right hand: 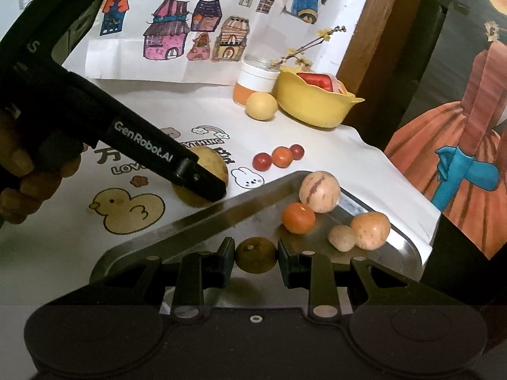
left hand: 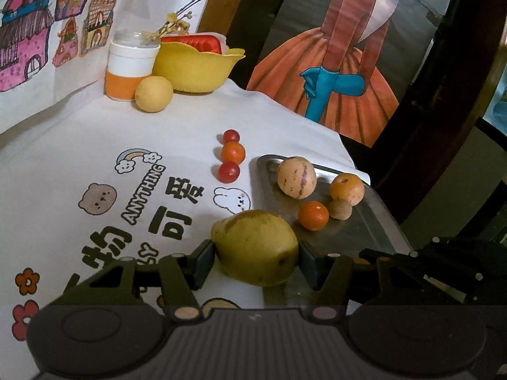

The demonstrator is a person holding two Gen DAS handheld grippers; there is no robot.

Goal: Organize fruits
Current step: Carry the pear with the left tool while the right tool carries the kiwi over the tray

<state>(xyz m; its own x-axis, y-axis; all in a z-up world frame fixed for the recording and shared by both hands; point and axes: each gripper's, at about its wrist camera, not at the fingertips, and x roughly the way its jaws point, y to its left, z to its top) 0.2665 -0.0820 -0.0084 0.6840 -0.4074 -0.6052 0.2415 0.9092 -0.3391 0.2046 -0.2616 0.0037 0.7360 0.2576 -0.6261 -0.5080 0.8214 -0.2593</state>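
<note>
Gripping a yellow-green pear [left hand: 256, 247], the left gripper [left hand: 256, 261] has both pads pressed to the fruit's sides, just left of the metal tray [left hand: 358, 237] and over the white printed tablecloth [left hand: 79, 145]. The right gripper [right hand: 256, 261], set narrower, is clamped on a small brownish-orange fruit [right hand: 256, 255] over the tray's near edge. On the tray lie a pale striped melon-like fruit [right hand: 320, 191], a tangerine [right hand: 298, 218], a larger orange fruit [right hand: 370, 230] and a small tan fruit [right hand: 341, 237]. Three small red and orange fruits [left hand: 230, 155] sit in a row on the cloth, left of the tray. At the far end stand a white-and-orange jar [left hand: 131, 66], a yellow round fruit [left hand: 154, 94] and a yellow bowl [left hand: 196, 66]. Drawings of houses [right hand: 177, 31] hang behind. The cloth reads "ANYTHING"; the left gripper's body reads "GenRobot.AI".
</note>
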